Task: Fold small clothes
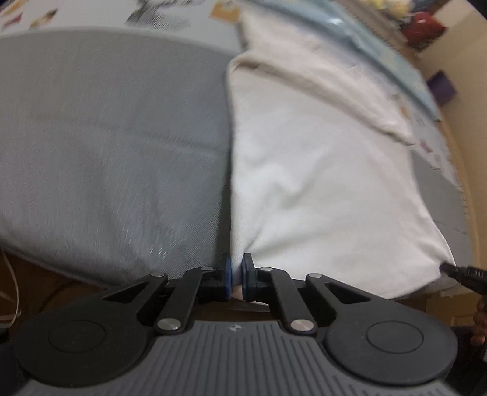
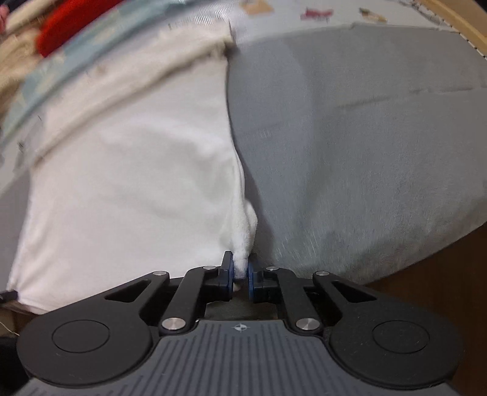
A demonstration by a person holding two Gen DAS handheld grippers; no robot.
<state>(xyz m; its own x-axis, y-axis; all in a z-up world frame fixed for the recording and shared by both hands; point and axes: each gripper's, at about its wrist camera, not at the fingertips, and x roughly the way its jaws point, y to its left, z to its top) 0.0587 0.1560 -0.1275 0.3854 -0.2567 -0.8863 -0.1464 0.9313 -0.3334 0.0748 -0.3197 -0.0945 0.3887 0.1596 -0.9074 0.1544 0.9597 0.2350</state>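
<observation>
A white garment (image 1: 319, 170) lies spread on a grey mat (image 1: 106, 146), with a cream fold along its far side. In the left wrist view my left gripper (image 1: 236, 274) is shut on the garment's near left corner, the cloth pinched between the blue pads. The right gripper's fingertips (image 1: 449, 269) show at the right edge of that view, at the garment's other near corner. In the right wrist view my right gripper (image 2: 241, 274) is shut on the bunched near right corner of the white garment (image 2: 131, 182), lifted a little off the grey mat (image 2: 365, 152).
A pale blue cloth (image 1: 380, 51) lies beyond the garment. Something red (image 2: 70, 21) and a cream pile sit at the far left of the right wrist view. A brown floor (image 2: 432, 289) runs along the mat's near edge. A purple box (image 1: 443, 86) stands far right.
</observation>
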